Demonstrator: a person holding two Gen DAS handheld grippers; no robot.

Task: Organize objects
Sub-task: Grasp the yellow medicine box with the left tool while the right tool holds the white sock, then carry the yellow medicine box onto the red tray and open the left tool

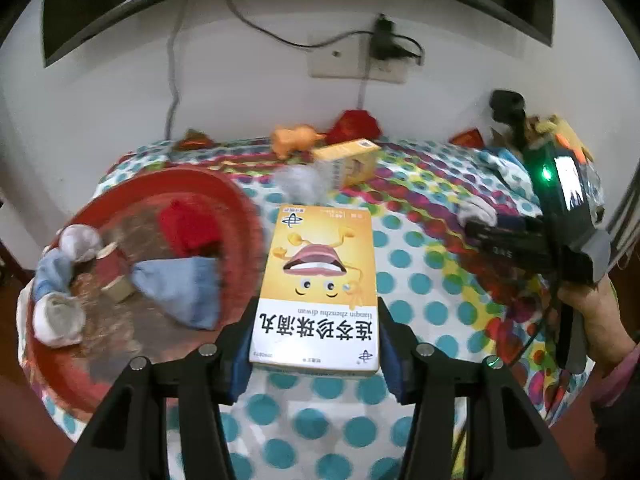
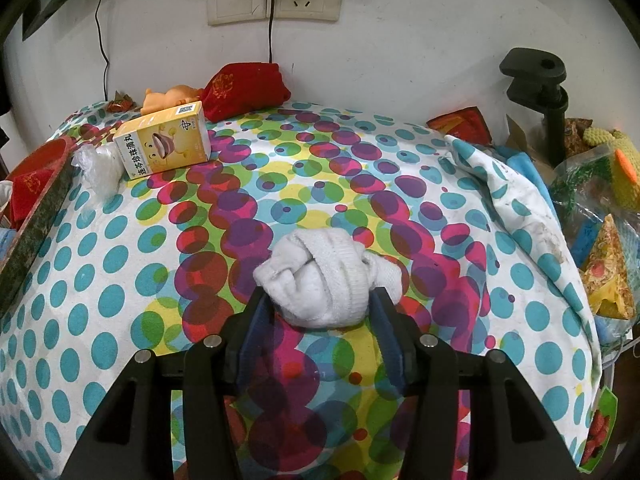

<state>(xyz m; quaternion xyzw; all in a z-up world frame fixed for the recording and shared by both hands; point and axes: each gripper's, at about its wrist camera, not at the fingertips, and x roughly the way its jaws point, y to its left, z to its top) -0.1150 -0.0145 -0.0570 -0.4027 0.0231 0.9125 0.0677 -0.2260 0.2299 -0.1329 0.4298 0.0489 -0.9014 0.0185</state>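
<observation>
My left gripper (image 1: 316, 320) is shut on a flat yellow medicine box (image 1: 320, 264) with a cartoon face, gripping its near end above the spotted cloth (image 1: 420, 280). Just left of the box lies a round red tray (image 1: 236, 204) holding rolled socks (image 1: 56, 316), a blue cloth (image 1: 180, 284) and a red pouch (image 1: 186, 228). My right gripper (image 2: 320, 300) is shut on a rolled white sock (image 2: 324, 276) resting on the cloth (image 2: 120, 280). In the left wrist view that right gripper (image 1: 492, 232) stays low at the right, sock (image 1: 478, 212) at its tips.
A second yellow box (image 2: 164, 142) lies at the back beside crumpled plastic (image 2: 100, 168), an orange toy (image 2: 168, 98) and a red pouch (image 2: 244, 90). A black clamp (image 2: 536, 80) and a heap of bags (image 2: 600, 240) crowd the right edge. Cables hang from wall sockets (image 2: 276, 0).
</observation>
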